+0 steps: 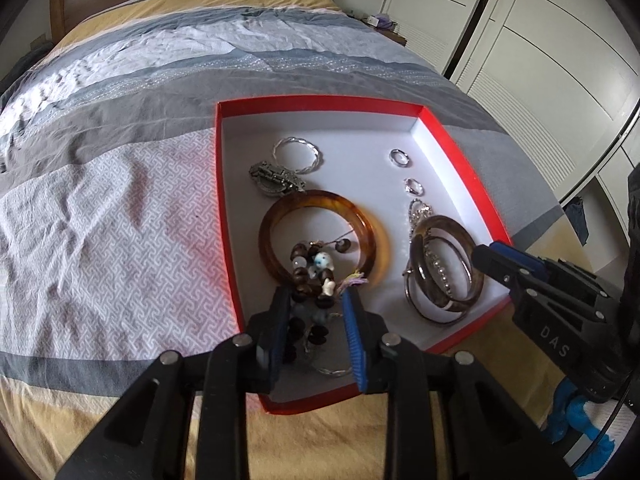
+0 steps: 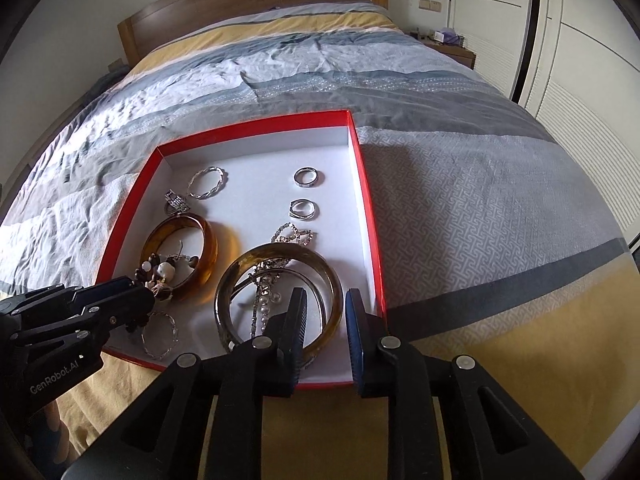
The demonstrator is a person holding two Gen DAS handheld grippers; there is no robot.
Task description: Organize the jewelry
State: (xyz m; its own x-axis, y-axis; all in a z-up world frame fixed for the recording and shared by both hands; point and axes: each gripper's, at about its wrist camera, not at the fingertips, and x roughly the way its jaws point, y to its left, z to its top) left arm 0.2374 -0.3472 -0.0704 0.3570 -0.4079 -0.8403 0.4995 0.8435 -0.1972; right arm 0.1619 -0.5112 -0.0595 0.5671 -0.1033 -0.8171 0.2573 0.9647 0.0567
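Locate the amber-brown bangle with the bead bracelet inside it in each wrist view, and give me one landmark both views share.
Left wrist view: the amber bangle lies in the middle of the picture, in the red box's near left part, just beyond the left gripper.
Right wrist view: the amber bangle lies left of centre, beside the left gripper's tips, left of the darker bangle.
Shared landmark: the twisted silver ring just beyond it.

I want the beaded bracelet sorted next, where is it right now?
In the left wrist view, the beaded bracelet lies in the red box, near its left corner, partly inside the amber bangle, between the left tongs.
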